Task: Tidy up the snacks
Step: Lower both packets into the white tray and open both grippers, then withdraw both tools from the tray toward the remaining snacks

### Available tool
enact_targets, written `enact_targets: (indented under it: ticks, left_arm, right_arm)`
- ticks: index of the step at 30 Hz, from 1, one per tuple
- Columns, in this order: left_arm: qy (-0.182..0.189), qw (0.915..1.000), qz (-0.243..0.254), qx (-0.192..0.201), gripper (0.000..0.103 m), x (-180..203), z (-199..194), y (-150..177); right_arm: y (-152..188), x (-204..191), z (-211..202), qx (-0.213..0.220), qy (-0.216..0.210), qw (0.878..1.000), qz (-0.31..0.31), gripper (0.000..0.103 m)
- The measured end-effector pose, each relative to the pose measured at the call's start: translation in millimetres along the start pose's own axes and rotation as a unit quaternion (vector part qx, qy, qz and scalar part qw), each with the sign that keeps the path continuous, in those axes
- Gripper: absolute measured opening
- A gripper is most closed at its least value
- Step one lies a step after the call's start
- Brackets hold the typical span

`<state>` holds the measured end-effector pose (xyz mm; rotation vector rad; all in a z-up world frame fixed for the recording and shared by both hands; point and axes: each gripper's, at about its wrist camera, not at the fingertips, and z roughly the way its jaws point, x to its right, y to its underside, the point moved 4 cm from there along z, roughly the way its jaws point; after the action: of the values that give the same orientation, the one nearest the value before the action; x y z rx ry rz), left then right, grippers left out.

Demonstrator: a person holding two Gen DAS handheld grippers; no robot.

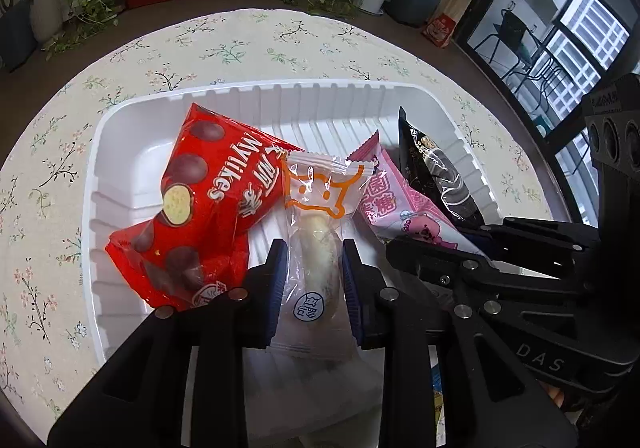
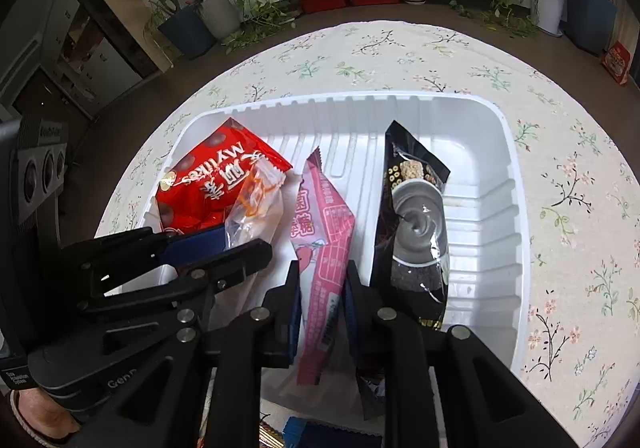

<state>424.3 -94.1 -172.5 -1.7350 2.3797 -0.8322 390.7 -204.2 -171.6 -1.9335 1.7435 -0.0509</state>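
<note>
Clear-wrapped snack (image 1: 314,260), nearest the left cam, is sitting between the left gripper (image 1: 314,268) pads; both pads are pressing its sides, so the L unit is clenched on it. Wrapper's far end, w/ orange cat outline, is fanning out ahead of the fingertips and overlapping the red Mylikes bag (image 1: 200,208), which is lying just left of the L jaws.

Right gripper (image 2: 322,280) is likewise clamped, gripping the pink candy pack (image 2: 324,232) approx. mid-length; the pack's upper end is sticking out ahead of the tips, lower end trailing back toward the cam. Black sesame pack (image 2: 416,216) is lying just right of the R jaws, touching or nearly touching the outer finger; cannot tell which.

Both held items are hanging inside the white tray (image 2: 516,216), low over its ribbed floor. Whether they are resting on the floor is not clear. Tray is standing on a floral tablecloth (image 2: 580,168).

Step in hand (judgement): placement phase, both snacks being set down in the tray alongside the red and black packs.

Next move (judgement): open both jaws and let the packs settle, then lift straight back out. Req. care: L wrapper is overlapping the red bag and may drag it; R finger may nudge the black pack on exit.
</note>
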Motion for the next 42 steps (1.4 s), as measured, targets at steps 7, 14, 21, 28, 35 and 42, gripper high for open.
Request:
enact_targets:
  ticks: [7,14,21,28,35,42]
  left_arm:
    - [-0.005,0.9998,-0.014,0.016,0.04,-6,-10,-3]
    - [-0.021,0.9986,-0.004,0.048,0.067,-3,-42,-5]
    - [-0.033,0.9928,0.002,0.115,0.103,-3,-112,11]
    - [-0.031,0.9847,-0.012,0.171,0.103,-7,-175,79]
    - [-0.02,0.991,-0.08,0.106,0.102,-19,-172,159]
    - [-0.013,0.9948,-0.075,0.067,0.102,-12,-158,182]
  right_arm:
    - [3,-3,-14,0.015,0.017,1.0,-0.008,0.034]
    - [4,-6,-48,0.048,0.028,0.998,-0.017,0.054]
    - [26,-7,-113,0.109,0.008,0.994,-0.008,0.07]
    - [88,-13,-169,0.16,-0.027,0.987,0.017,0.075]
    - [171,-19,-176,0.166,-0.081,0.979,0.09,0.075]
    - [220,-21,-159,0.146,-0.103,0.976,0.126,0.075]
